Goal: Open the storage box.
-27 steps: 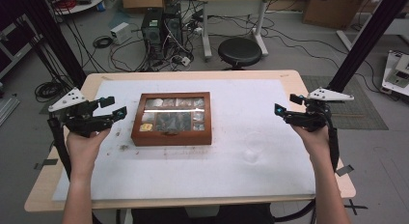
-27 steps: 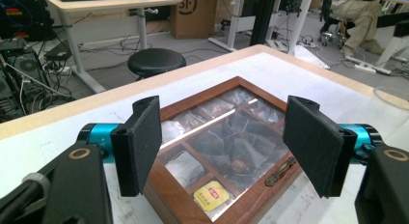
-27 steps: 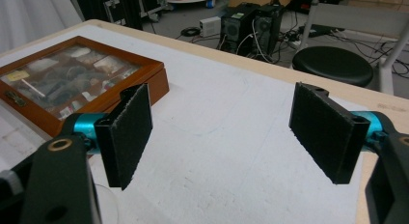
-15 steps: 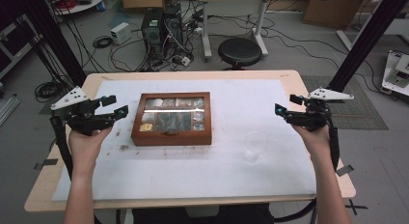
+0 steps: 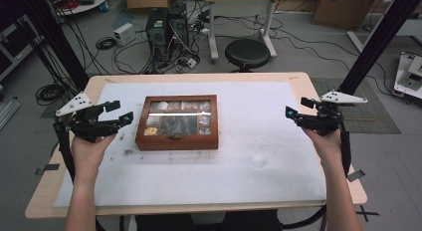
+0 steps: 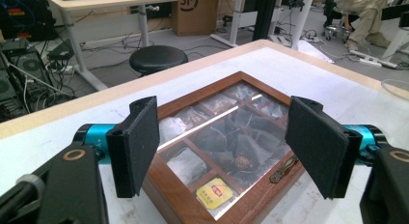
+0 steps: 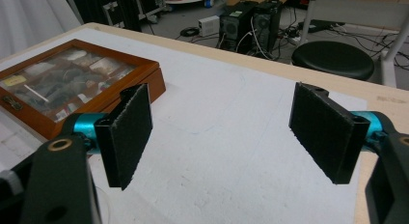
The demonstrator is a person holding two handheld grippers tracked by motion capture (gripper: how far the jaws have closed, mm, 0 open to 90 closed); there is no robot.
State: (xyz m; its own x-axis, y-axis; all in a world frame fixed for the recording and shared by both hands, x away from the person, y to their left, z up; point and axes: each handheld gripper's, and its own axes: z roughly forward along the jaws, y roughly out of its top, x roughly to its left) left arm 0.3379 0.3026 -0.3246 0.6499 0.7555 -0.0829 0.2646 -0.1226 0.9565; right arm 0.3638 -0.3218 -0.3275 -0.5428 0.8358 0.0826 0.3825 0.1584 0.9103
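The left gripper (image 5: 118, 113) hangs at the middle left of the high view with its jaws spread wide and nothing between them; since the earlier pictures it has crept a little toward the centre of the frame, so its tips now sit just beside the left edge of the wooden box (image 5: 178, 121), near but not touching. In the left gripper view the two black pads (image 6: 140, 142) frame the box (image 6: 226, 151) from low in the picture, looking down through its glass lid at the divided compartments, a yellow tea bag (image 6: 213, 192) in the nearest one and the small metal clasp (image 6: 284, 168) on the front rim. The right gripper (image 5: 298, 110) is released too, jaws apart and empty, and holds at the middle right of the high view much where it was in the earlier pictures, well apart from the box; in its own view the box (image 7: 72, 84) lies at the upper left, beyond the left pad. The box sits shut, left of centre on the white mat (image 5: 259, 141) covering the table (image 5: 318, 91). That small drift of the left gripper suggests the approach to the box has only begun, with the lid not yet touched.
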